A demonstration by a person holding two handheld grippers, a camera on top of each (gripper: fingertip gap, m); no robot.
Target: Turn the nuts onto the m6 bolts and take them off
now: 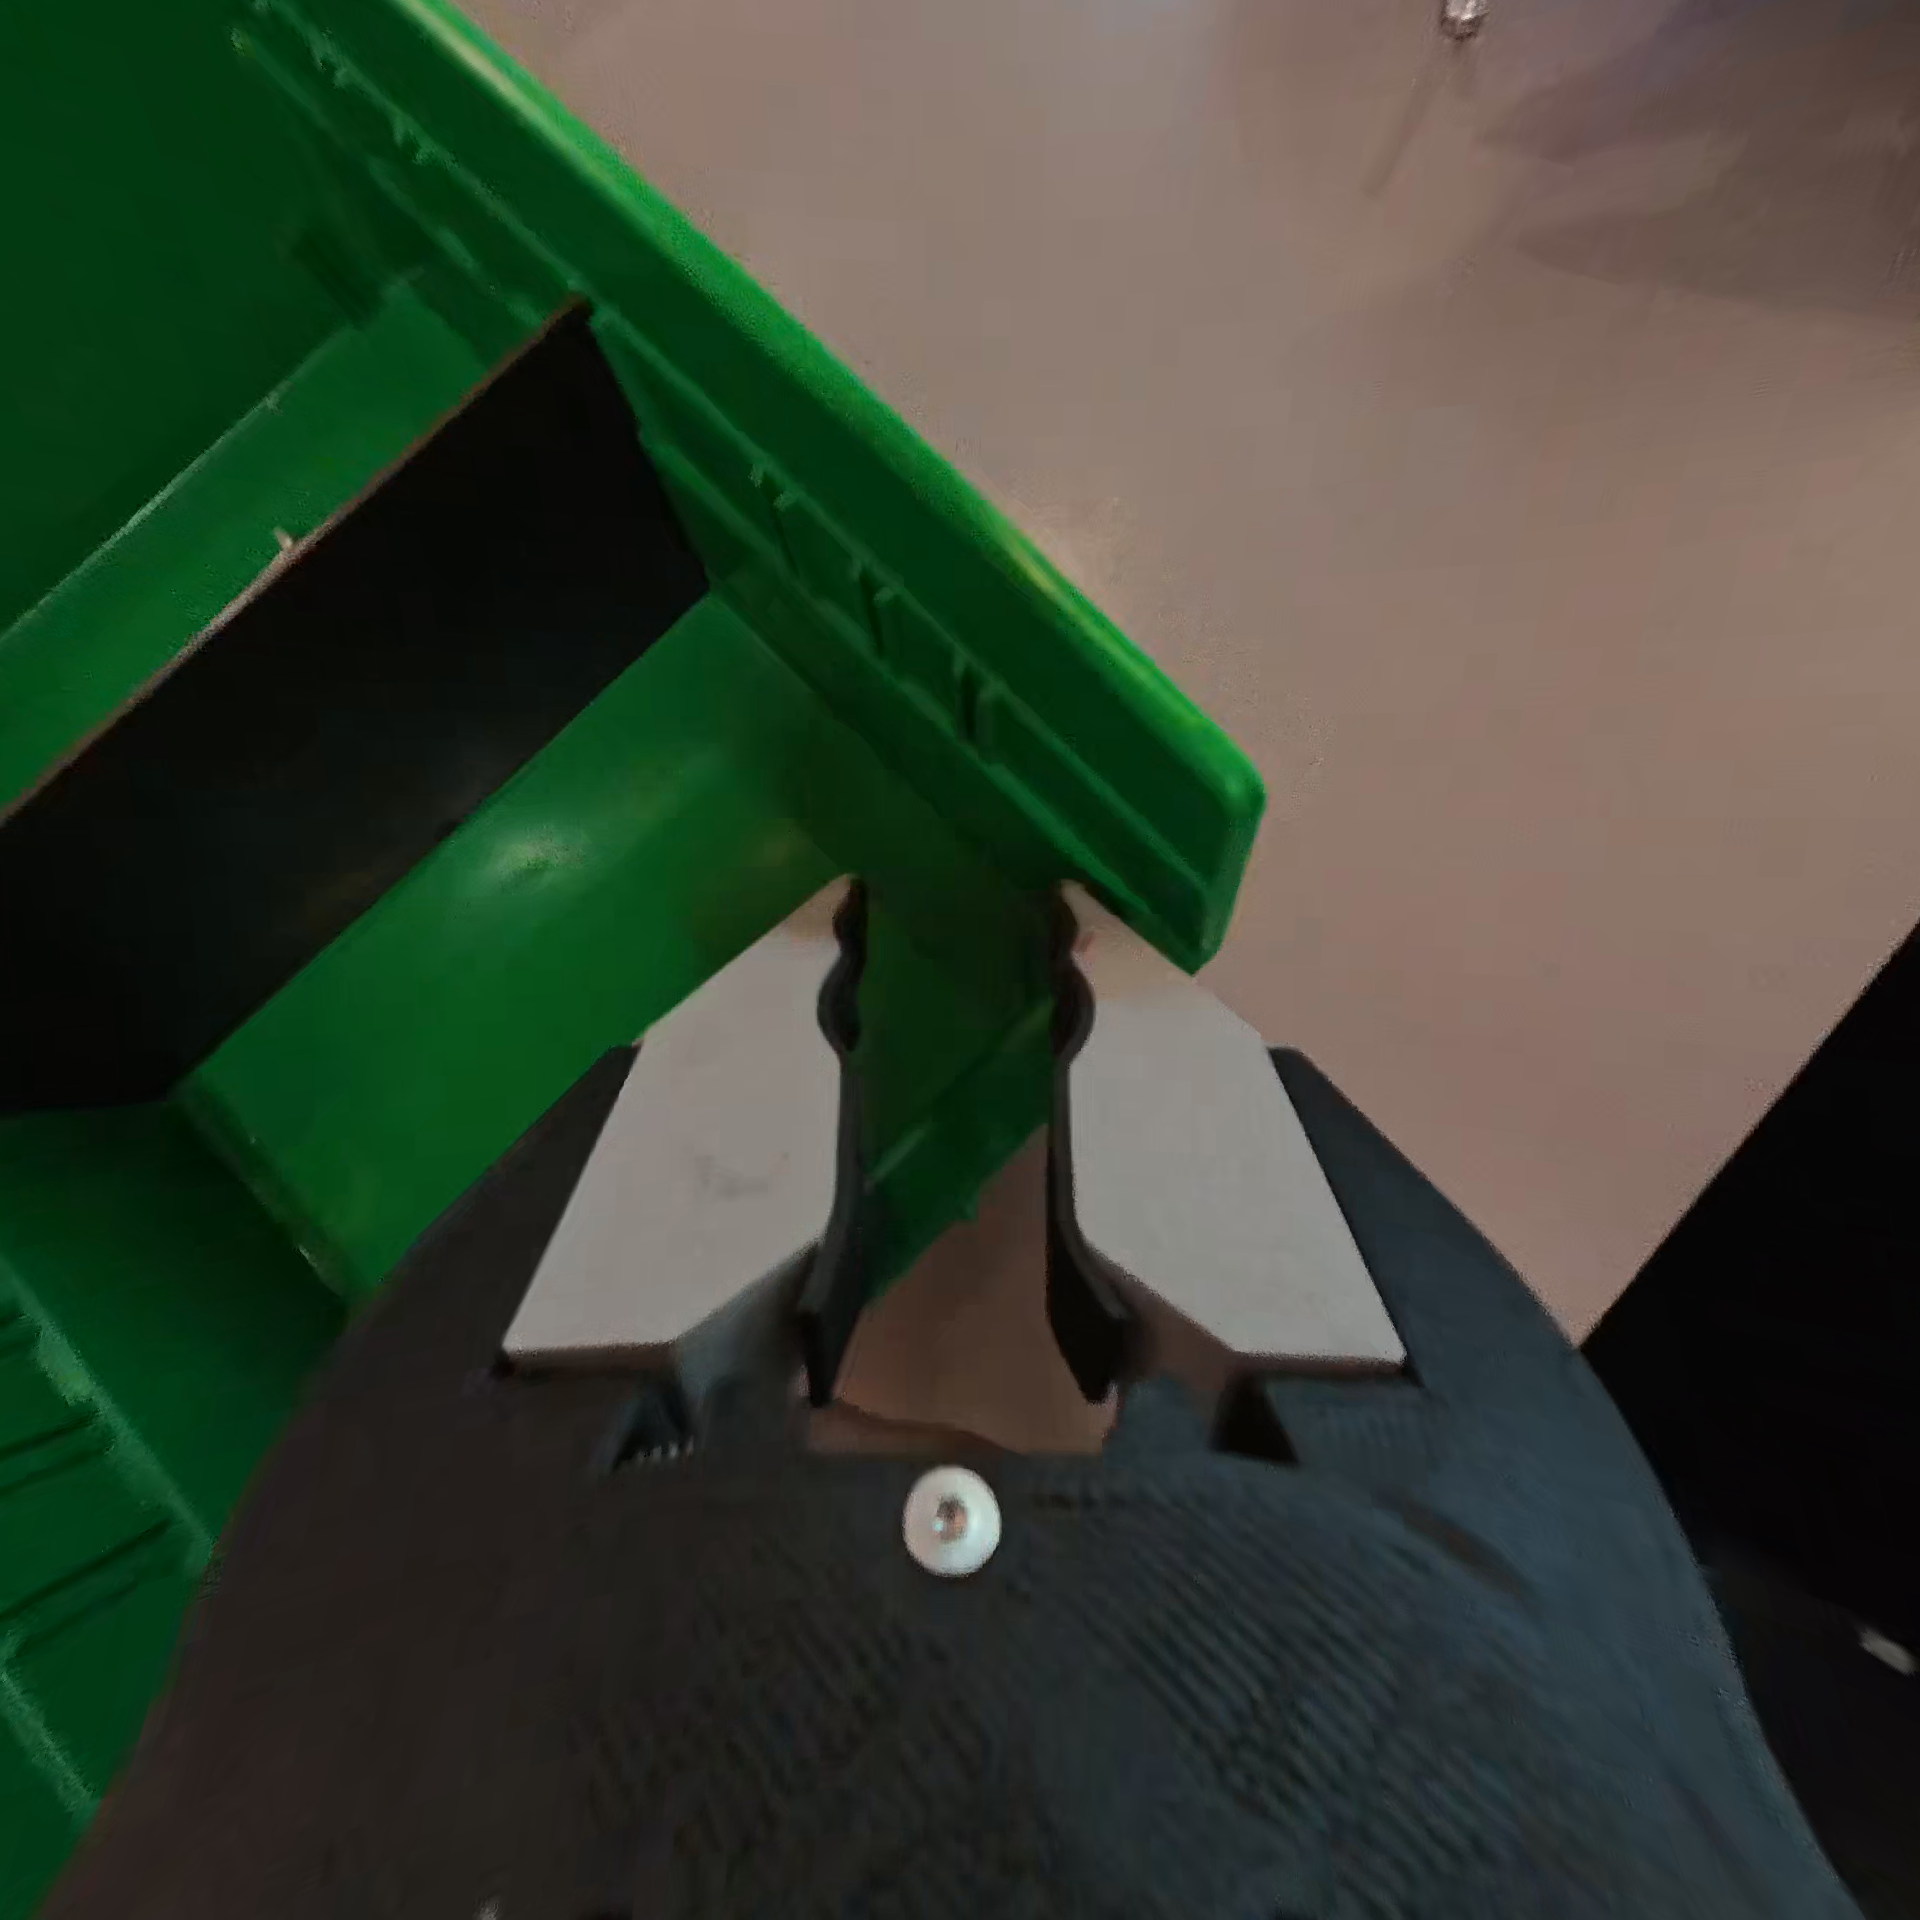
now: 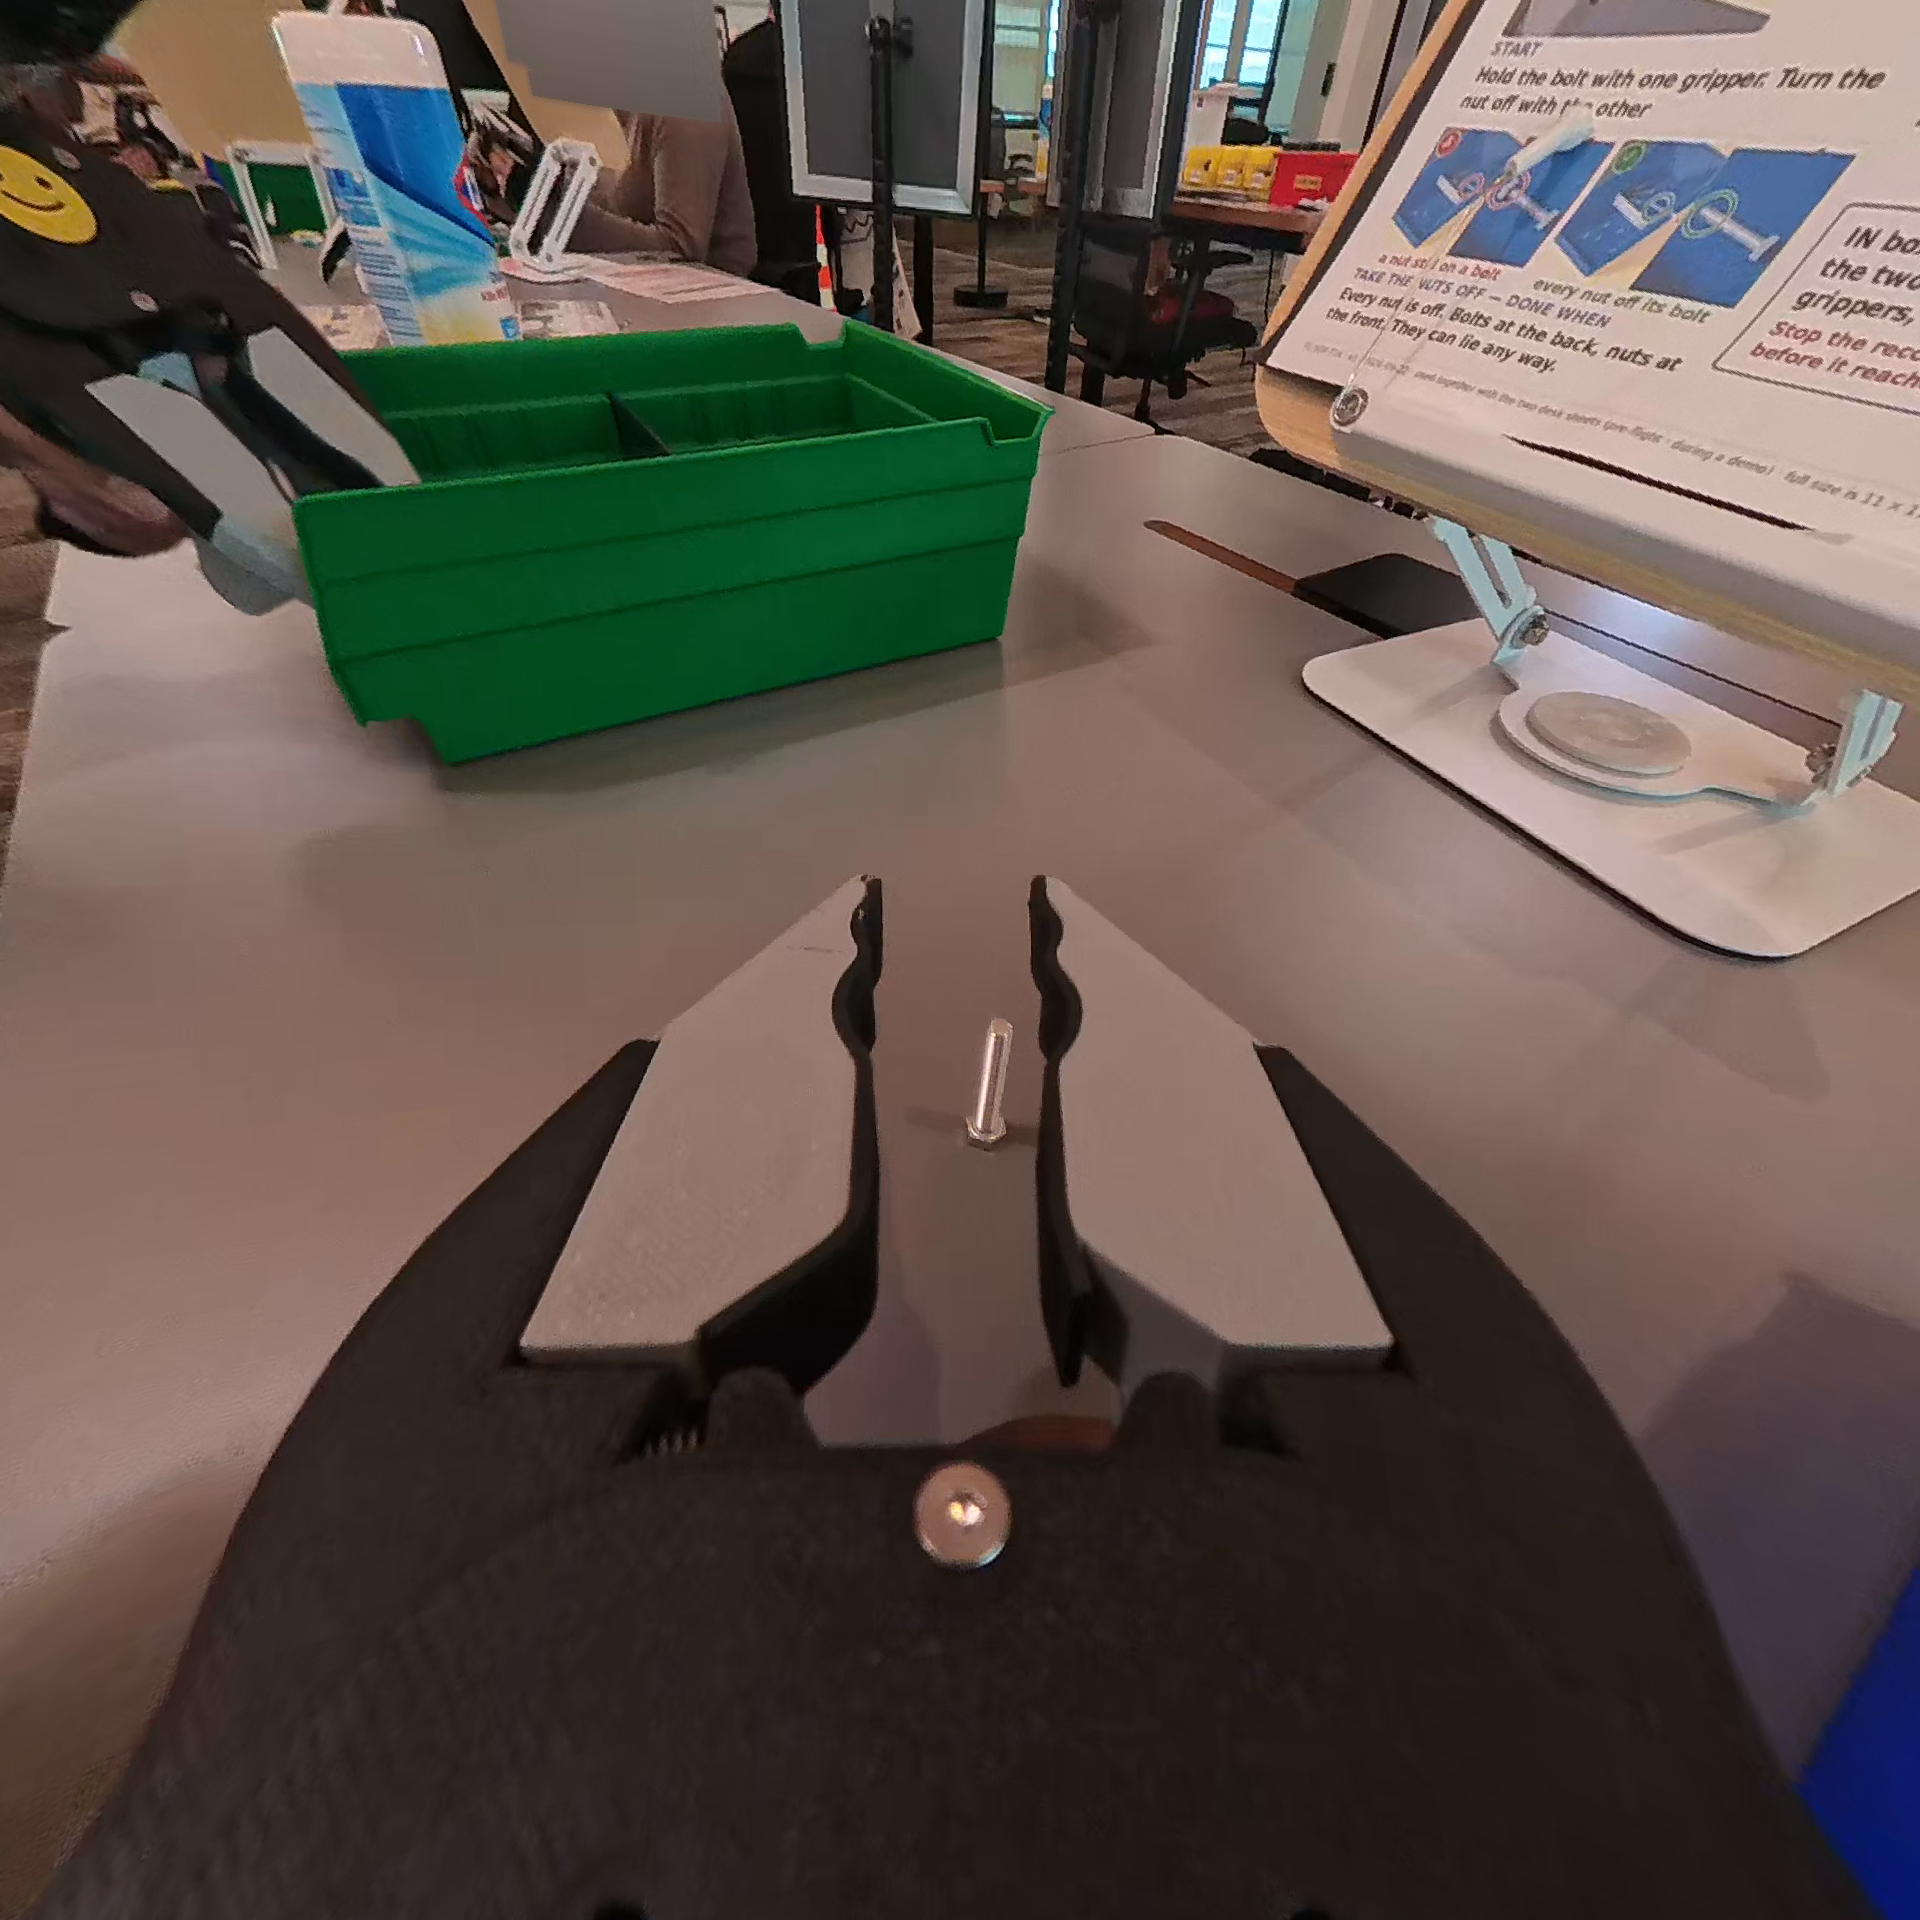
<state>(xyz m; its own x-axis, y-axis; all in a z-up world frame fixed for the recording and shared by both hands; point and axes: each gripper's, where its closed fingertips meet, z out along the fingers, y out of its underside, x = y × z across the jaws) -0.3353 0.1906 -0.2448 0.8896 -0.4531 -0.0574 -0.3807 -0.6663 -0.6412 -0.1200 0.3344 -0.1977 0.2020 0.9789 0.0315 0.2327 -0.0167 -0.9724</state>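
Note:
A silver bolt (image 2: pixel 987 1081) stands on its head on the grey table (image 2: pixel 1247 1039), with no nut seen on it. My right gripper (image 2: pixel 956 904) is open, low over the table, with the bolt between its fingers, touching neither. A green bin (image 2: pixel 665 582) with a dark divider (image 2: pixel 636 424) sits farther back on the left. My left gripper (image 1: pixel 956 914) is open at the bin's (image 1: pixel 520 935) end; the green wall shows between its fingers. It also shows in the right wrist view (image 2: pixel 260 468) at the bin's left end. The bin's contents are hidden.
A sheet with pictures rests on a white tilted stand (image 2: pixel 1662 810) at the right. A blue and white carton (image 2: pixel 405 208) stands behind the bin. A small shiny metal piece (image 1: pixel 1463 16) lies far off on the table. People sit at tables in the background. Tip to tip, the grippers are about 25 cm apart.

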